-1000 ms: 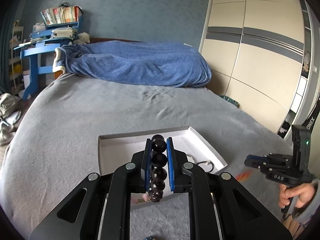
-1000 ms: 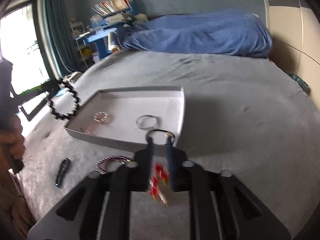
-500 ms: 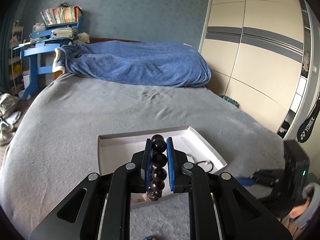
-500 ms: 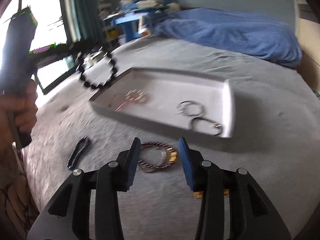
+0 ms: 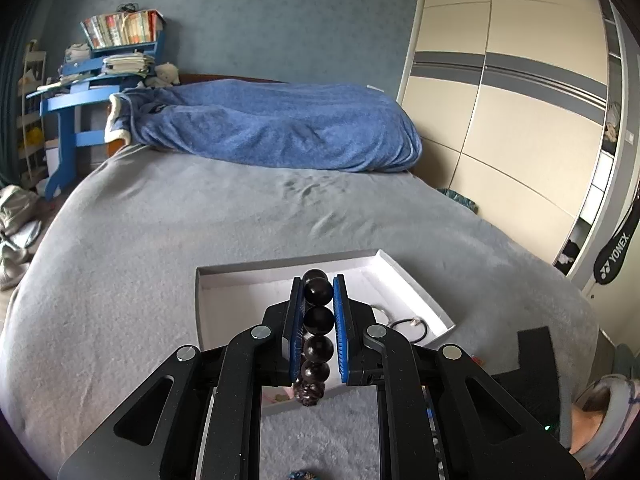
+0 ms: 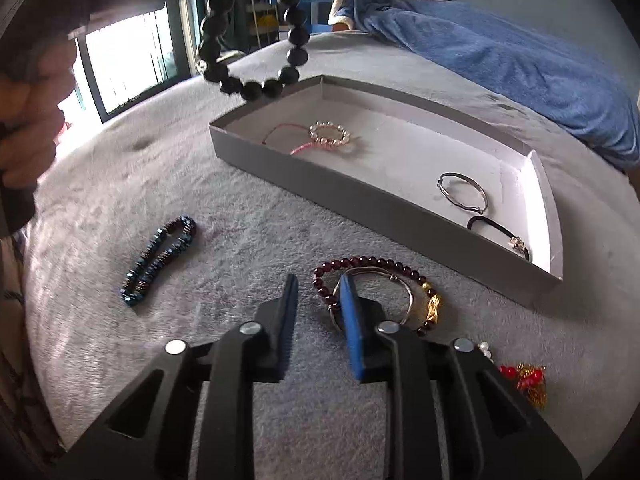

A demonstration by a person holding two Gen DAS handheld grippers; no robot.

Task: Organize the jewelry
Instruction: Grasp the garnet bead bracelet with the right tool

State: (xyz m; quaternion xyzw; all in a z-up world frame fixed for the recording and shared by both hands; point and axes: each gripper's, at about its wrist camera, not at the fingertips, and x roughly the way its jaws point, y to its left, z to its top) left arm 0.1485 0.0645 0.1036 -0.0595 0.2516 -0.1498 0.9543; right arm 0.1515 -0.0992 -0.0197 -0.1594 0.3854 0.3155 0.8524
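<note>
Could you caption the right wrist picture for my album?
Right gripper over dark red bead bracelet on grey bedspread, beside tray.

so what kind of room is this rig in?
A bedroom, most likely: a bed with a grey cover and rumpled blue blanket, a sliding-door wardrobe, and a blue desk-shelf stacked with books.

The room I worked in had blue-grey walls (image 5: pixel 280 20) and a wide bed (image 5: pixel 180 232) under a grey fleece cover, with a rumpled blue blanket (image 5: pixel 272 128) heaped at its head. A blue desk (image 5: pixel 68 120) stacked with books and papers stood in the far left corner. Cream sliding wardrobe doors (image 5: pixel 512 92) with grey bands filled the right wall. Bright daylight came through a dark-framed window (image 6: pixel 128 64).
</note>
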